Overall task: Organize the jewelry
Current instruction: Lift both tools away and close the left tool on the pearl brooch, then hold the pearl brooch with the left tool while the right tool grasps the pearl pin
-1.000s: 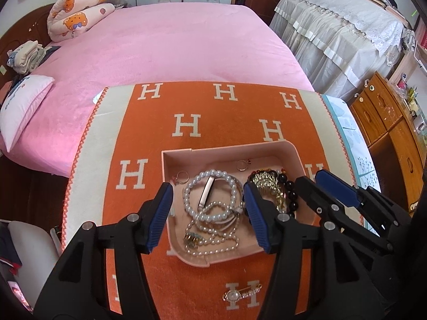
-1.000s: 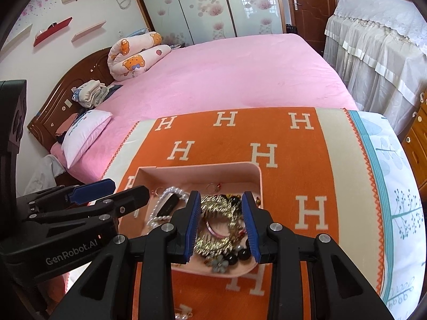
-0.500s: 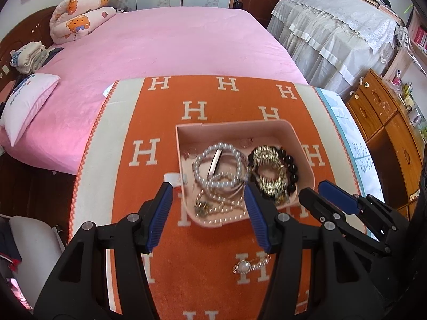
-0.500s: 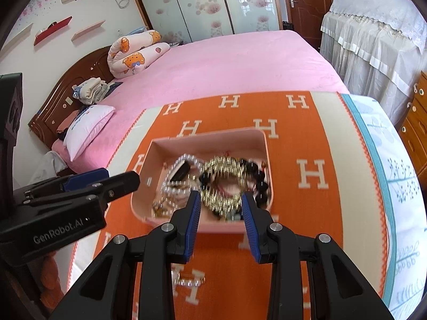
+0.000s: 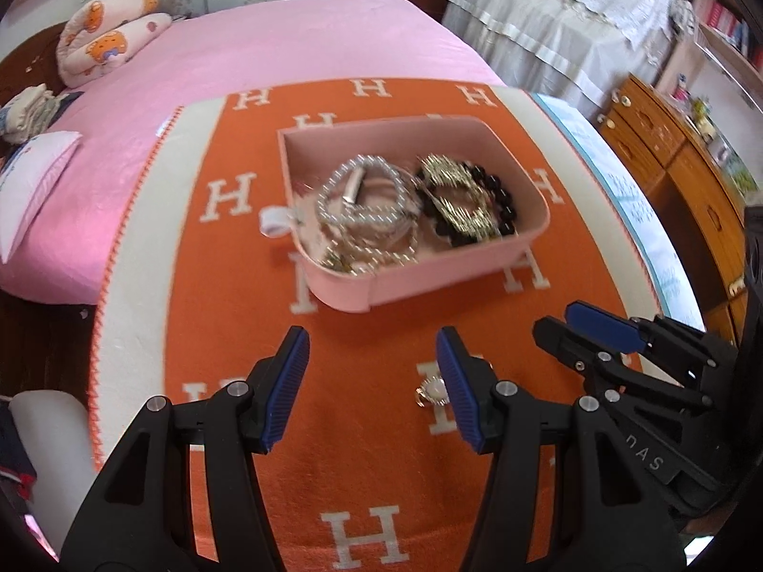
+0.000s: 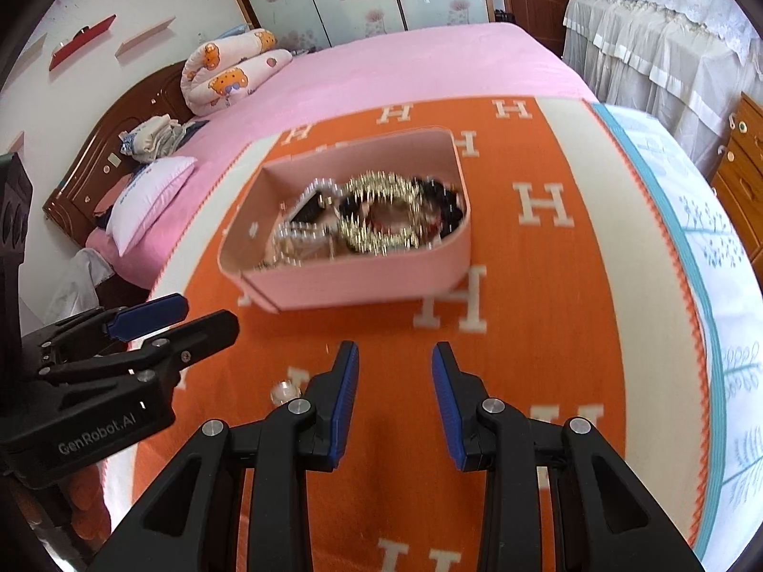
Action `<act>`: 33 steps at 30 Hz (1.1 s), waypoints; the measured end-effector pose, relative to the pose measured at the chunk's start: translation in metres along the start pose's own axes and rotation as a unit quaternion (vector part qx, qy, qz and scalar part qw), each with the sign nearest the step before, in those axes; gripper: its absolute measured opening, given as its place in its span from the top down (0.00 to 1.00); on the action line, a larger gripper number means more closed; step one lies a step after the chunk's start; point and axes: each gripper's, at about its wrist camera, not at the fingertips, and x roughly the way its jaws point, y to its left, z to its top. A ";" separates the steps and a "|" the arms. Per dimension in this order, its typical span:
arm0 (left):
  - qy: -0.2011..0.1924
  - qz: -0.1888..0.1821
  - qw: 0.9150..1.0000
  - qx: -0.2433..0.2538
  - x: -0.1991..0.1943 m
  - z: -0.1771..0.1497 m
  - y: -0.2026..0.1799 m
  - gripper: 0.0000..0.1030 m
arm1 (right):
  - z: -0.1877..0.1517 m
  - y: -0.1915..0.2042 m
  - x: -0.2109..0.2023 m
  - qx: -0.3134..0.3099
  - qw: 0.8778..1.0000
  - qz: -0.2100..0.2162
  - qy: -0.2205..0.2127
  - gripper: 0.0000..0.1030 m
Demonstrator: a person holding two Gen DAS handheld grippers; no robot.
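A pink tray (image 5: pixel 524 233) (image 6: pixel 362 281) sits on the orange H-patterned blanket (image 5: pixel 229 286) (image 6: pixel 548 286). It holds a pearl bracelet (image 5: pixel 362 200), a gold bracelet (image 5: pixel 458 195) (image 6: pixel 381 219) and black beads (image 5: pixel 500 195). A pearl brooch (image 5: pixel 431 391) (image 6: pixel 281 388) lies on the blanket in front of the tray, just beside my left gripper's right finger. My left gripper (image 5: pixel 372 386) is open and empty, near side of the tray. My right gripper (image 6: pixel 393 398) is open and empty, also short of the tray.
The blanket covers a table whose edge drops to a pink bed (image 5: pixel 286 43) beyond. A wooden dresser (image 5: pixel 686 167) stands at the right. A white loop tag (image 5: pixel 274 221) lies left of the tray.
Both grippers have pulled back toward me from over the tray. The tray now lies farther ahead and the brooch sits level with the left fingertips.
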 end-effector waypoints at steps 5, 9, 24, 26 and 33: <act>0.010 -0.028 0.999 0.039 0.020 -0.012 -0.013 0.49 | -0.012 -0.001 0.009 0.000 1.000 0.002 0.012 0.69; 0.022 -0.033 0.998 0.057 0.031 -0.020 -0.019 0.55 | -0.017 -0.002 0.013 -0.001 1.000 0.002 0.016 0.69; 0.020 -0.054 0.995 0.075 0.040 -0.023 -0.024 0.69 | -0.026 -0.013 0.019 0.002 1.000 0.002 0.011 0.69; 0.019 -0.056 0.995 0.079 0.039 -0.024 -0.027 0.76 | -0.026 -0.013 0.019 0.002 1.000 0.003 0.010 0.69; 0.006 -0.055 0.994 0.093 0.034 -0.026 -0.036 0.84 | -0.027 -0.014 0.018 0.000 1.000 0.006 0.009 0.69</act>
